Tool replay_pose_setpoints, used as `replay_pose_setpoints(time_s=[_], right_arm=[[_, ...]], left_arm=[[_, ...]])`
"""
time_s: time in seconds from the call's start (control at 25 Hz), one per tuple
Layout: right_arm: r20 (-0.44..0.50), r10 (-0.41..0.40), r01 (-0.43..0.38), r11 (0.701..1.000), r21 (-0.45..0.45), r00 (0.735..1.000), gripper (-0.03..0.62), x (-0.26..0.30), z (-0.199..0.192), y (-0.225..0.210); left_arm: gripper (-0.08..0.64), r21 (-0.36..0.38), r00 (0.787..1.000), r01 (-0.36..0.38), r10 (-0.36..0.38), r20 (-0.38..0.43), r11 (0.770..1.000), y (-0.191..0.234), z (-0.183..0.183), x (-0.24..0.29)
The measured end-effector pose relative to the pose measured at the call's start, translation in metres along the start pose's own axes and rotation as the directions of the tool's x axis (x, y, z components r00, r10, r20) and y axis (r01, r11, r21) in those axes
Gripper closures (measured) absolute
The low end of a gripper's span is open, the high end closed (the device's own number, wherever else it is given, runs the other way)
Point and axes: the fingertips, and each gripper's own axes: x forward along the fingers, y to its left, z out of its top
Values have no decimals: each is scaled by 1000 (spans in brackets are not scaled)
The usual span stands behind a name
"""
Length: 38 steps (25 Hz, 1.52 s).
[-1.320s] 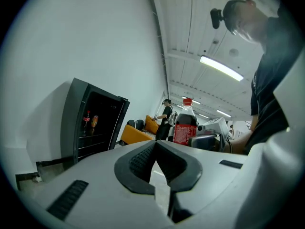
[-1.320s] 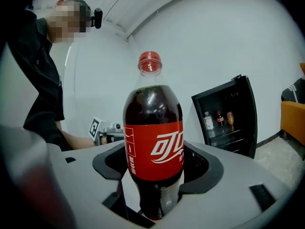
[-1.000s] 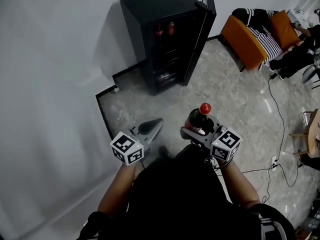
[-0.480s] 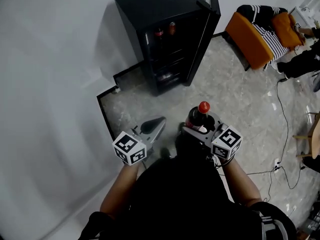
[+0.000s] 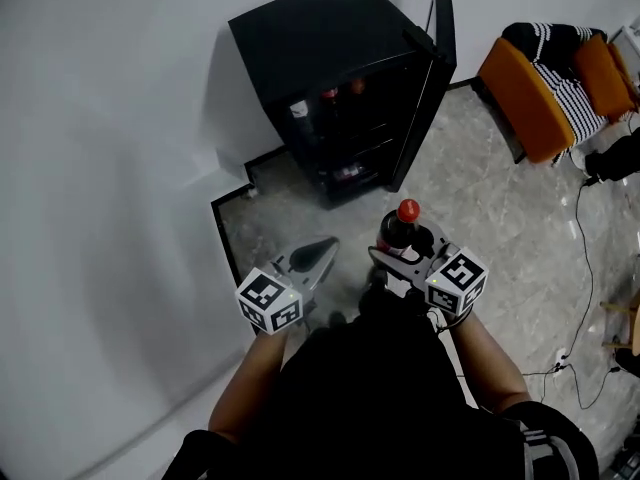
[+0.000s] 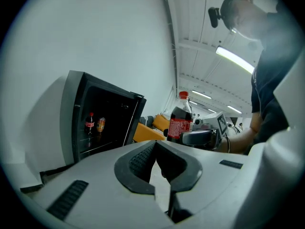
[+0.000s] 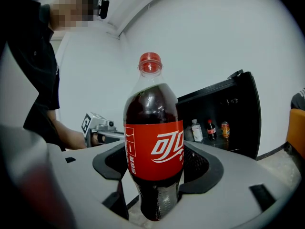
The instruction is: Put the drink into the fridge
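Observation:
The drink is a dark cola bottle (image 5: 398, 232) with a red cap and red label. It stands upright in my right gripper (image 5: 402, 258), whose jaws are shut on its lower body (image 7: 153, 147). My left gripper (image 5: 320, 249) is held beside it to the left, jaws together with nothing in them; its tips (image 6: 156, 144) point toward the fridge. The black fridge (image 5: 330, 43) stands against the white wall ahead, its door (image 5: 437, 68) swung open to the right. On its upper shelf I see a white bottle (image 7: 196, 130), a small cola bottle (image 7: 210, 129) and an orange can (image 7: 225, 129).
An orange sofa with a striped cushion (image 5: 535, 88) sits at the right. Black cables (image 5: 585, 268) trail over the marble floor on the right. A white wall fills the left, with a dark baseboard step (image 5: 225, 233) between me and the fridge.
The fridge has shifted right and slightly nearer in the head view as the person moves toward it. Both grippers keep their pose; the bottle stays gripped.

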Motion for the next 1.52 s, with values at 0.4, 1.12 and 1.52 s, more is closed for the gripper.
replay_pose_setpoints(time_s=[0.4,1.12,1.52], right_arm=[[-58,55,-58,997,-56,997,264,60,-8,-78],[104,-145,162,970,-179,984,264,191,-24,-234],[120,-245,264,946,-190,962,264,215,-41,-312]], left_arm=[[549,-75,993,-117,115,-23,990,52,-8,55],[549,-20,938,-332,332,101,943,226,-22,160],[549,30,924,-351,341,171,936,269,-16,223]])
